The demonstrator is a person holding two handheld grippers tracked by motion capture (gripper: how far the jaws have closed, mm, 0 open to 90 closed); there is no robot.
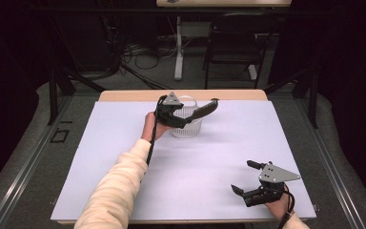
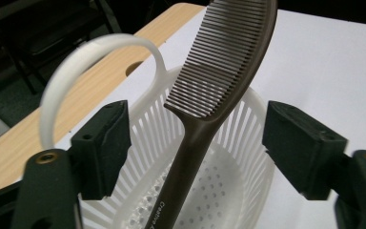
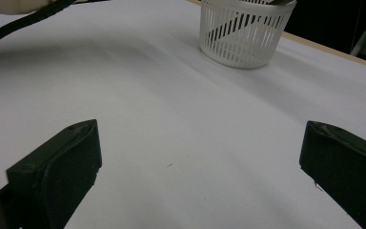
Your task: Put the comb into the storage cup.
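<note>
A dark brown comb leans in a white slatted basket at the back middle of the table, its toothed end sticking out over the rim to the right. My left gripper hovers at the basket, and in the left gripper view its jaws stand open on either side of the comb handle, with a gap on each side. The basket has a white hoop handle. My right gripper rests open near the table's front right with nothing between its jaws; the right gripper view has the basket far off.
A white sheet covers the table, with a strip of wooden tabletop bare at the back. Behind the table stand a black chair, a white table leg and cables on the floor.
</note>
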